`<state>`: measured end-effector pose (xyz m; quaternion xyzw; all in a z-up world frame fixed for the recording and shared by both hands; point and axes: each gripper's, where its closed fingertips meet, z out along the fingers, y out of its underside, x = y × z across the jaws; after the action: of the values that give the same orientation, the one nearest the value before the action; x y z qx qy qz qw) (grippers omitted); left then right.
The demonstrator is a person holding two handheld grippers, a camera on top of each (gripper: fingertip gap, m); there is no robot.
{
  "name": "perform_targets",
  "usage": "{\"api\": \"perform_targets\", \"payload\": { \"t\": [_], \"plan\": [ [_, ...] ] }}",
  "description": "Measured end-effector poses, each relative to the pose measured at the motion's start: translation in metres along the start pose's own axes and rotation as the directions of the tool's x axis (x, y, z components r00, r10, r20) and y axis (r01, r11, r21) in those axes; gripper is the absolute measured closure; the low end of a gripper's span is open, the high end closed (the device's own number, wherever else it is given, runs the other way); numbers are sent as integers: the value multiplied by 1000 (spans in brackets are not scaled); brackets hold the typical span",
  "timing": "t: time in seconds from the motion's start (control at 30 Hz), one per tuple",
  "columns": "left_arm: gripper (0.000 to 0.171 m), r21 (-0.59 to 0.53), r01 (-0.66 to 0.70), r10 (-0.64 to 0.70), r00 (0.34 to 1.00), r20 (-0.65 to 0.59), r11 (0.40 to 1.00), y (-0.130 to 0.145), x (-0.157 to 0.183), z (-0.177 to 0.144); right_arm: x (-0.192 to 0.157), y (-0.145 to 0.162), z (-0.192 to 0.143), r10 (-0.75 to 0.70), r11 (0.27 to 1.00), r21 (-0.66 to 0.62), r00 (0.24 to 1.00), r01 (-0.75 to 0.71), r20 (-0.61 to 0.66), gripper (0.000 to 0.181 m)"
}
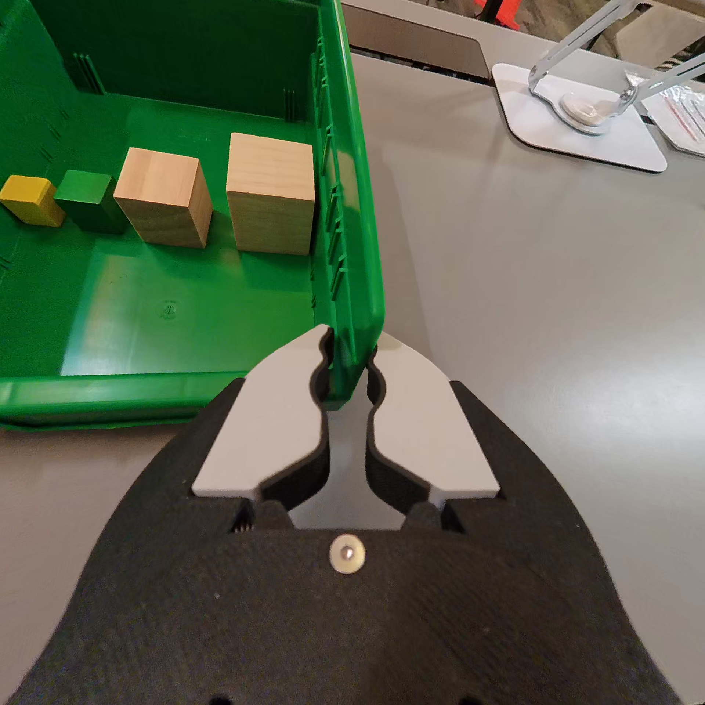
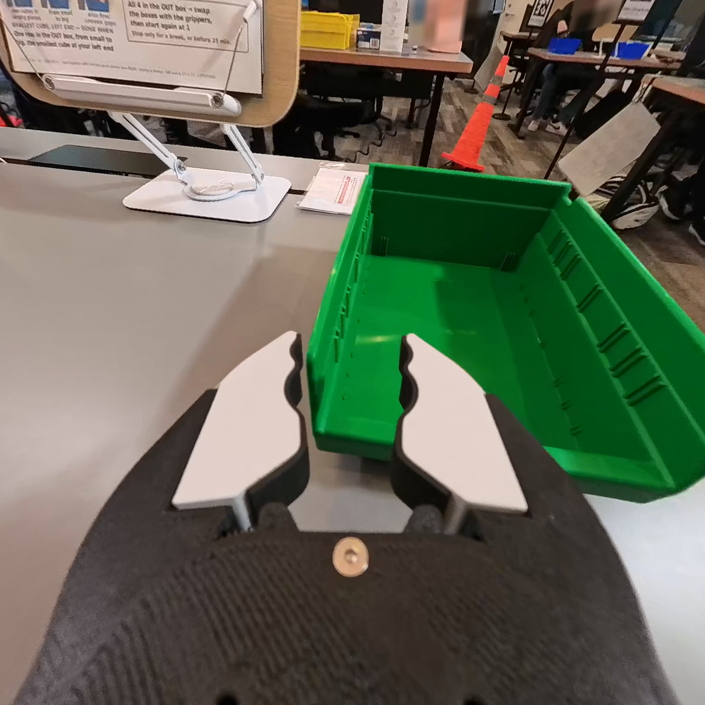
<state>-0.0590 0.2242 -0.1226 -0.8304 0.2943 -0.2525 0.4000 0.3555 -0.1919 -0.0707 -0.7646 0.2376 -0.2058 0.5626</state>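
Observation:
In the left wrist view a green bin [image 1: 354, 190] holds a row of blocks: a yellow one [image 1: 28, 198], a green one [image 1: 87, 198], a wooden one [image 1: 164, 194] and a larger wooden one [image 1: 271, 190]. My left gripper [image 1: 353, 335] is shut on the bin's right wall near its front corner, one finger inside and one outside. In the right wrist view a second green bin [image 2: 629, 324] stands empty. My right gripper [image 2: 351, 337] is open and straddles that bin's left wall at the near corner, its left finger outside and its right finger inside.
Both bins stand on a grey table [image 2: 114, 305]. A white stand [image 2: 206, 198] carries a board with a printed sheet at the back; its base also shows in the left wrist view [image 1: 580, 126]. A bagged paper [image 2: 332, 190] lies beside it. An orange cone [image 2: 477, 126] and other tables stand beyond.

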Motion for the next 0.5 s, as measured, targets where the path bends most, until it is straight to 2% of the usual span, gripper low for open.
{"api": "perform_targets", "payload": {
  "t": [0.2,0.37,0.43,0.5],
  "plan": [
    [150,-10,64,-64,997,-49,998,0,4,-4,-1,-9,-6,158,986,28,978,-164,135,131],
    [142,25,110,-108,991,-82,994,-1,3,-15,12,-23,-17,145,981,120,988,-149,46,110],
    [139,60,94,-90,994,-53,994,-5,-3,-23,12,-34,-23,140,973,183,990,-142,26,102],
    [129,120,63,-63,998,-5,991,-12,-10,-33,10,-45,-28,138,961,243,990,-130,-14,87]
  ]
}}
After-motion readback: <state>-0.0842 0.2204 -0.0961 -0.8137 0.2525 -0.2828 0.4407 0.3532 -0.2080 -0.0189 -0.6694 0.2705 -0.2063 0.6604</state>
